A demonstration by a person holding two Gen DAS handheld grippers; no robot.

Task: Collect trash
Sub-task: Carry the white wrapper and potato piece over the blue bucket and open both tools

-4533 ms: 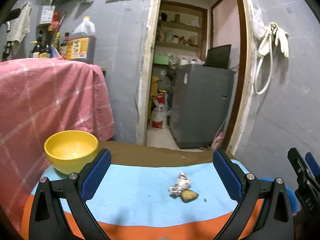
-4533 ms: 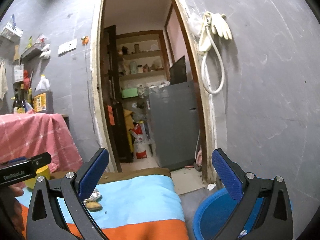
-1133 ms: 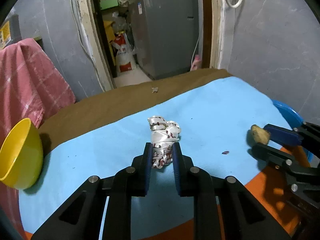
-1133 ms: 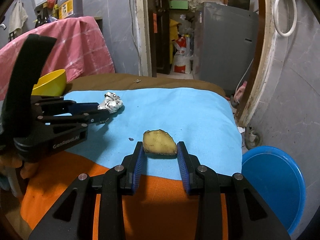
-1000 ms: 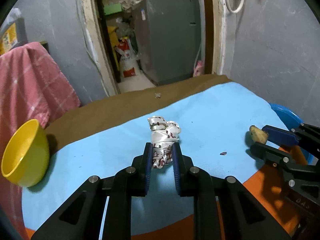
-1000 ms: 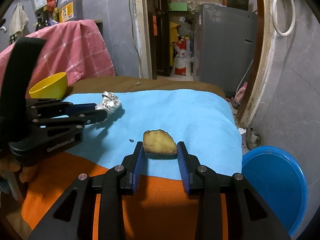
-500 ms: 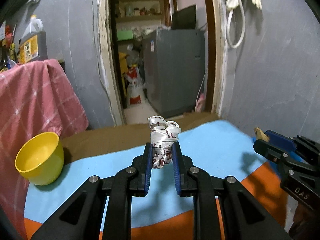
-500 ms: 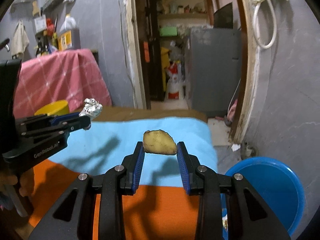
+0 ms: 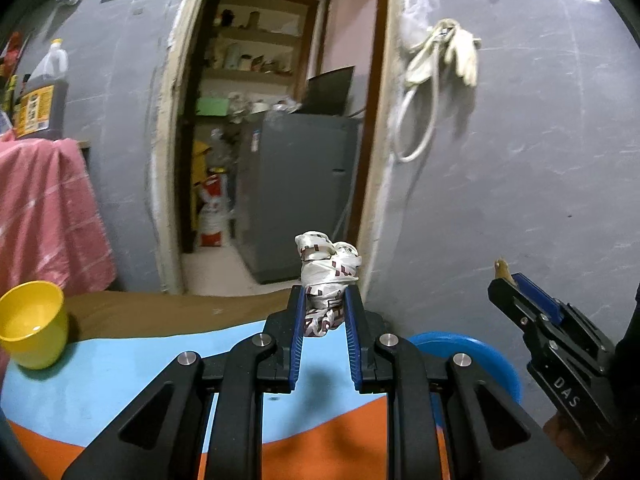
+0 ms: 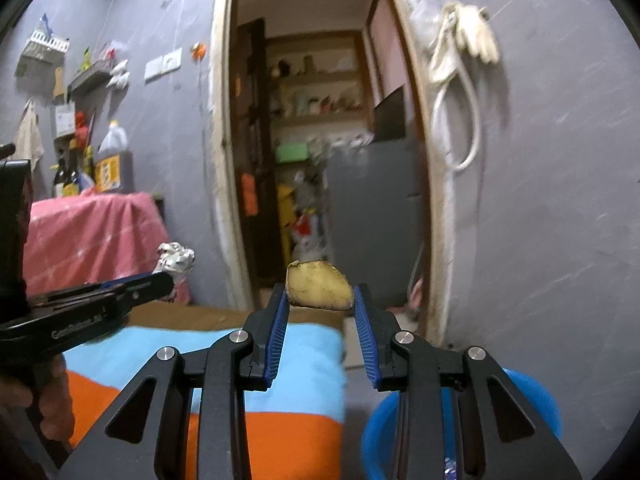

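Left gripper [image 9: 323, 312] jaws grasp the crumpled wrapper [image 9: 326, 280]; right gripper [image 10: 320, 312] jaws grasp the peel scrap [image 10: 319, 286]; carry both level over the blue basin [image 9: 472, 356] before releasing.

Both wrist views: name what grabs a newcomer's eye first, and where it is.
The left gripper pinches a crumpled wrapper mid-frame, above the blue-and-orange cloth. The right gripper clamps a yellowish food scrap before the open doorway. A blue basin waits on the floor below right.
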